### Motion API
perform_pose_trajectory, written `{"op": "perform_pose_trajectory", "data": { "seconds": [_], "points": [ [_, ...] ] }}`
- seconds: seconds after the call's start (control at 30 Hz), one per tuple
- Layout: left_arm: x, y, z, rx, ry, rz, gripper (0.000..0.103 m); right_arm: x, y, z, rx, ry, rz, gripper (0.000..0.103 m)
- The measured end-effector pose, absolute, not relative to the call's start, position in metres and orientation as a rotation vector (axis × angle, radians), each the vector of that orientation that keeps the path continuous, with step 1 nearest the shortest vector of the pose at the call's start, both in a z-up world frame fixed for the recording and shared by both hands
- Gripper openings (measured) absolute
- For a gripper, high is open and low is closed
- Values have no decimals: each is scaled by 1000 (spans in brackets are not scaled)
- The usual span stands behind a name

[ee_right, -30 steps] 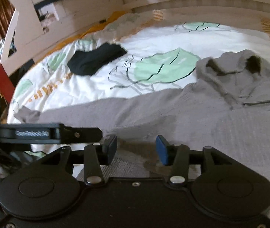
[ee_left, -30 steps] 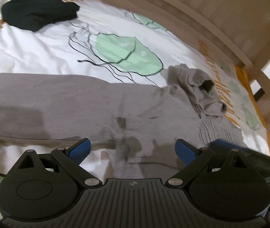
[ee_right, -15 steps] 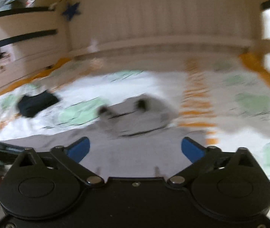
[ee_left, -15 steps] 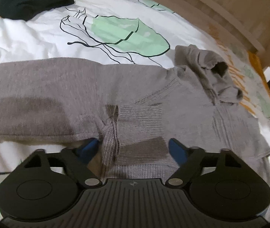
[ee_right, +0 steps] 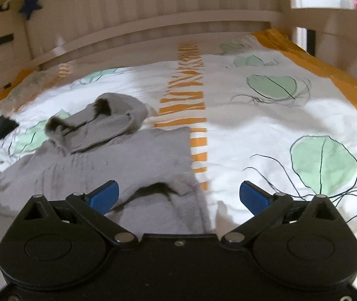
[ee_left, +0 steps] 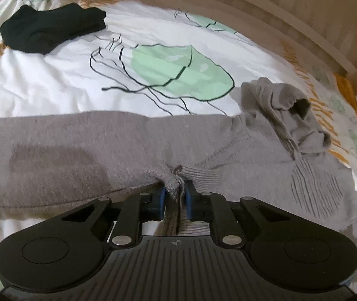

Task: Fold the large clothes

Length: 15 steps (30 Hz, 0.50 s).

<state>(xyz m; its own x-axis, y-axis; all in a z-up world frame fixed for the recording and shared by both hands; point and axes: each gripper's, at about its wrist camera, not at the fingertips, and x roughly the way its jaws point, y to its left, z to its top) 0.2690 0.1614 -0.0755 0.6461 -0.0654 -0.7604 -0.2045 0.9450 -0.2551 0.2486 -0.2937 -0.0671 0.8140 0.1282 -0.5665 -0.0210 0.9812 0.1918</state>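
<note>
Sweater (ee_left: 83, 148) first: the grey knit lies spread across the bed (ee_left: 53, 82), on the white quilt with its green jellyfish print, one long sleeve running off to the left and the floppy collar (ee_left: 286, 115) bunched at the upper right.

From the left wrist camera, the big change is plain. Half a second ago the left gripper (ee_left: 175, 197) hovered with its blue pads spread wide over the ribbed patch near the armpit; now the jaws are clenched on a pinch of that fabric, right where sleeve meets body, and the knit puckers up between the pads. A black garment (ee_left: 53, 26) sits folded well apart at the far left of the quilt, untouched.

From the right wrist camera, the right gripper (ee_right: 178, 195) has swung away from the sleeve side it faced a second ago and now looks over the sweater's other edge, beside the orange striped band (ee_right: 186, 100) of the quilt. Its jaws are spread wide and hold nothing; the left pad hangs over grey cloth, the right over bare quilt. A raised fold of the sweater's edge lies just ahead, between the pads. The view is somewhat blurred, so it seems to be in motion.

I judge the fold is starting: one corner is secured, and the right side needs a matching grip before anything is lifted.
</note>
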Motion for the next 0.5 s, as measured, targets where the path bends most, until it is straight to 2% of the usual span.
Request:
{"op": "perform_pose_trajectory", "data": {
  "seconds": [0.27,0.43,0.5],
  "points": [
    [252,163,-71,-318,858,29,16,252,-303,-76,241,657,69,102],
    [241,151,-57,-169,824,63,17,250,-298,-73,224,646,82,102],
    [241,148,-59,-105,863,112,17,250,-297,-72,228,644,88,102]
  ]
}}
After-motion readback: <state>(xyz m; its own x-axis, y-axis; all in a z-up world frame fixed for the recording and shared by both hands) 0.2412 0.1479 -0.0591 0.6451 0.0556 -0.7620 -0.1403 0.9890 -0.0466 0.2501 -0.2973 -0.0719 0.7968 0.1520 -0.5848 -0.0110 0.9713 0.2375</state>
